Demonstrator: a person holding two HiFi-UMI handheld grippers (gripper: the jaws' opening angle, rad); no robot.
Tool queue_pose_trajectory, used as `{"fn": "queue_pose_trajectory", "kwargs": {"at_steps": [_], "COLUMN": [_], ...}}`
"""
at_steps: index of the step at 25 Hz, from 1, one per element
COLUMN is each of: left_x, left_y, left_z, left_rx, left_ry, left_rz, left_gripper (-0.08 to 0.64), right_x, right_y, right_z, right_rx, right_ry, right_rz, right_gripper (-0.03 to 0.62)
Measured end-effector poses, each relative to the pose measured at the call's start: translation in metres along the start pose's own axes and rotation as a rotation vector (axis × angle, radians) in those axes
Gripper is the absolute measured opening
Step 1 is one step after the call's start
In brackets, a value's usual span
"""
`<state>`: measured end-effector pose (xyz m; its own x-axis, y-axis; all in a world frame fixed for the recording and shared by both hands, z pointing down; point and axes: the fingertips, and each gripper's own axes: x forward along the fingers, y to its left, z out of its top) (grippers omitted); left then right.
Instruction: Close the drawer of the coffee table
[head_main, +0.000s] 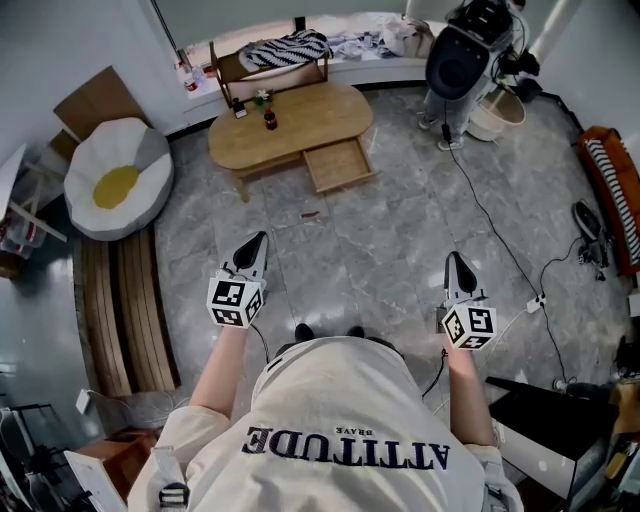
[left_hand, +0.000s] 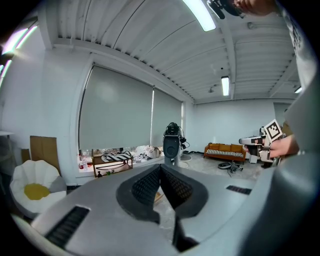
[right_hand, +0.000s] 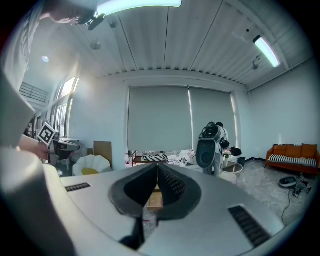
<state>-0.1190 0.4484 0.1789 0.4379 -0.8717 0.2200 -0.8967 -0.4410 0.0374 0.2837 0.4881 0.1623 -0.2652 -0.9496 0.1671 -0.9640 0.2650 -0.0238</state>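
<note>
Across the grey floor (head_main: 400, 240), the drawer (head_main: 340, 166) hangs open, well out of reach.
Left tool (head_main: 261, 238) has its jaws pressed together on nothing. Ahead, the oval worktop (head_main: 300, 125) shows the drawer pulled out of its near side. It is a shallow, rigid wooden box that looks empty, so likely light and easy-sliding. A flat push on the middle of its front panel should keep it from skewing. Right tool (head_main: 456, 257) is likewise closed and empty.
</note>
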Motion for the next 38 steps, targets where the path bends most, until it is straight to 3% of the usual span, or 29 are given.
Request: {"fn": "queue_pose_trajectory", "kwargs": {"at_steps": [22, 38], "left_x": [-0.024, -0.039], "left_y": [0.056, 0.093], "left_z": [-0.002, -0.017], "left_rx": [-0.005, -0.010], "left_ry": [-0.050, -0.020], "left_rz": [-0.120, -0.111], "left_gripper": [0.020, 0.020], "right_x": [0.013, 0.016], "right_y": [0.084, 0.115], "right_z": [0.010, 0.000], "right_rx": [-0.035, -0.039], "right_ry": [-0.023, 0.014], "right_rz": [0.001, -0.025], "right_gripper": [0.020, 0.020]}}
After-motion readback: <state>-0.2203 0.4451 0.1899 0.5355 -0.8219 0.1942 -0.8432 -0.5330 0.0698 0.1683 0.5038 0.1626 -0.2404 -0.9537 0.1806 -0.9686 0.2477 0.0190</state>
